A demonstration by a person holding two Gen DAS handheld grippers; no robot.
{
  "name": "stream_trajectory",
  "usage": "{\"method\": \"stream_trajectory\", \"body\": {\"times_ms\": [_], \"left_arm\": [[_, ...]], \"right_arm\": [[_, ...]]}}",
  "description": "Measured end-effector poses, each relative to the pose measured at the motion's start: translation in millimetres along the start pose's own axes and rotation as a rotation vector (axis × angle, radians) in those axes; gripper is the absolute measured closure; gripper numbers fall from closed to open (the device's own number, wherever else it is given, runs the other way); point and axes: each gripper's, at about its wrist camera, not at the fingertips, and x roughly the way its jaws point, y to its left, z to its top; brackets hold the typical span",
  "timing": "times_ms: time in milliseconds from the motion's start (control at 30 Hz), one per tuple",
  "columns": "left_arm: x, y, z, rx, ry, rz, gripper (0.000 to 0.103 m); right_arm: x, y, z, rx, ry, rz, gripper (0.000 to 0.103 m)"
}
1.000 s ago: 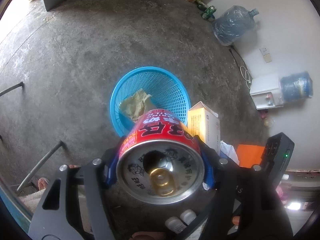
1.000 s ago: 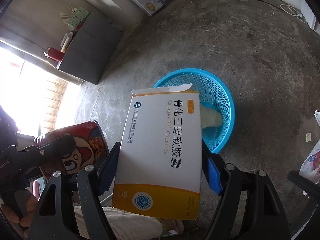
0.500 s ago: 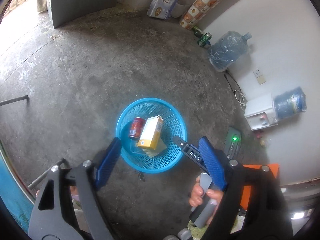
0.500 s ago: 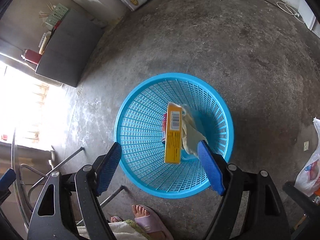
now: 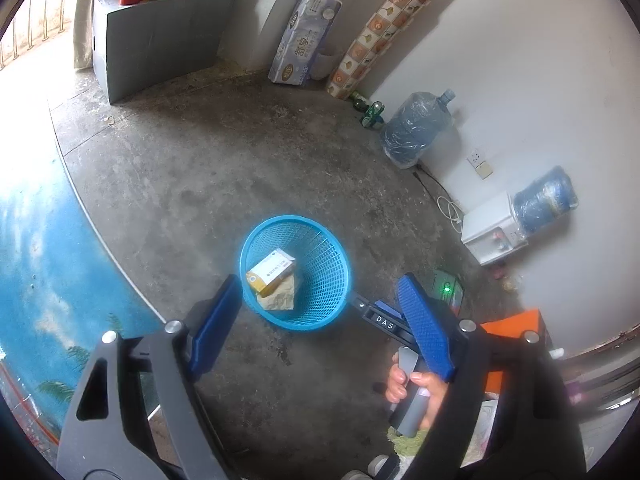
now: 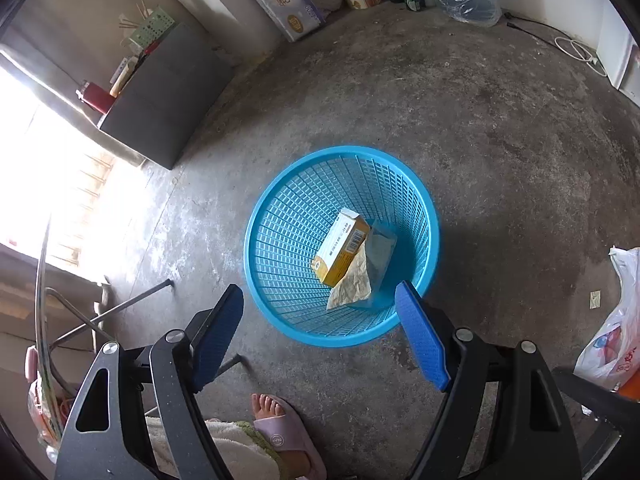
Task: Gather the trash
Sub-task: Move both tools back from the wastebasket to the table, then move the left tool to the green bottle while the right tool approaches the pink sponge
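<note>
- Two grippers, left gripper (image 5: 316,316) and right gripper (image 6: 320,330), both held above floor (image 6: 480,128), jaws spread wide, nothing between the pads.
- Blue basket (image 6: 280,216) stands on the floor; yellow-white box (image 6: 340,248) lies inside on crumpled paper (image 6: 354,284).
- Sandalled foot (image 6: 280,428) near the basket.

Bright blue lattice basket (image 6: 280,216) — yellow-and-white box (image 6: 340,252), tan crumpled paper (image 6: 354,280) — on mottled grey floor (image 6: 480,120)
</note>
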Motion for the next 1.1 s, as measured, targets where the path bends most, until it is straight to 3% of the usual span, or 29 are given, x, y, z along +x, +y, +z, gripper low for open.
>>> {"method": "stream_trajectory", "body": {"times_ms": [267, 400, 567, 700, 933, 1100], "left_arm": [[-79.5, 22.0, -37.2, 0.018, -0.12, 0.04, 0.019], [-112.1, 43.3, -65.1, 0.01, -0.163, 0.129, 0.016], [-143.8, 69.6, -101.1, 0.009, -0.158, 0.177, 0.014], [-168.3, 90.7, -125.1, -0.035, -0.202, 0.231, 0.01], [-234.5, 137.3, -169.7, -0.155, -0.361, 0.346, 0.009], [-282.9, 170.1, -206.2, -0.254, -0.48, 0.428, 0.009]], "right_arm": [[-56.2, 40.5, -24.7, -0.084, -0.06, 0.044, 0.026], [-84.4, 75.6, -36.7, -0.169, -0.107, 0.059, 0.019], [-115.5, 131.0, -54.5, -0.305, -0.176, 0.043, 0.012], [-133.5, 185.2, -73.5, -0.431, -0.22, 0.014, 0.007], [-150.8, 287.7, -121.4, -0.714, -0.277, -0.016, 0.007], [-161.1, 342.7, -155.3, -0.835, -0.278, 0.07, 0.007]]}}
